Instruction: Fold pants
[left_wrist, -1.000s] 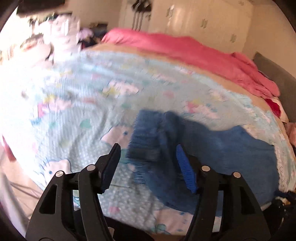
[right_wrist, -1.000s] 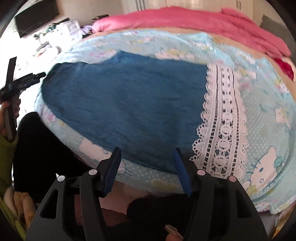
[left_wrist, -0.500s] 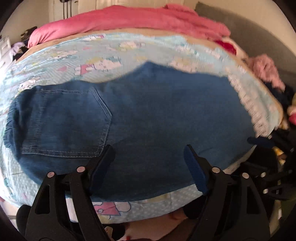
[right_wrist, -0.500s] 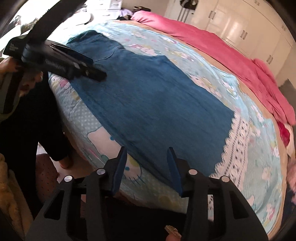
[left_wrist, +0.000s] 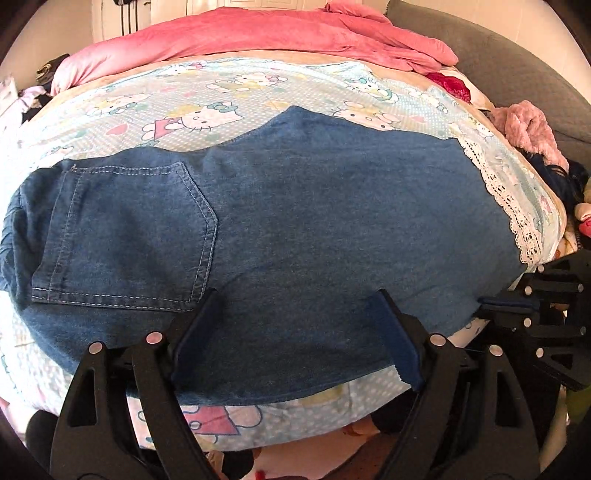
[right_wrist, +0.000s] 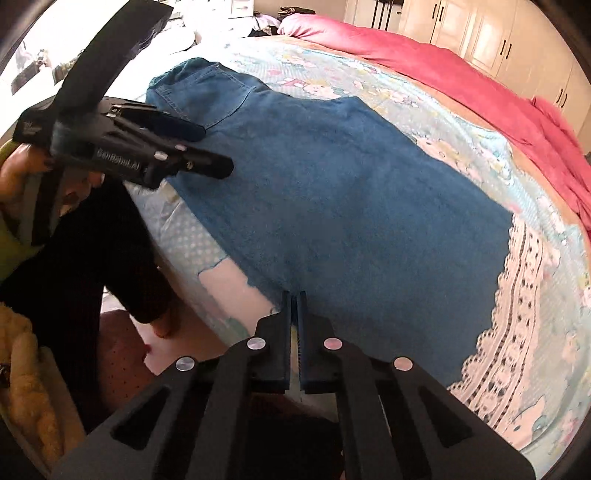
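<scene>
We see the blue denim pants (left_wrist: 314, 229) lying flat across a bed, folded lengthwise so one back pocket (left_wrist: 125, 232) faces up, with the waist end toward the left of the left wrist view and the leg end reaching a white lace band (right_wrist: 517, 314) on the cartoon-cat bedsheet (left_wrist: 207, 107). Our right gripper (right_wrist: 294, 306) has its jaws pressed together at the near edge of the pants, close to the leg end, apparently pinching the denim hem between them. Our left gripper (left_wrist: 295, 332) hangs over the near edge around mid-thigh with its jaws spread wide, grasping nothing; from the right wrist view its fingers (right_wrist: 192, 162) hover just above the cloth below the pocket. Beyond the pants a pink blanket (left_wrist: 258, 33) is bunched along the far side of the bed, with white wardrobe doors (right_wrist: 491, 37) behind.
</scene>
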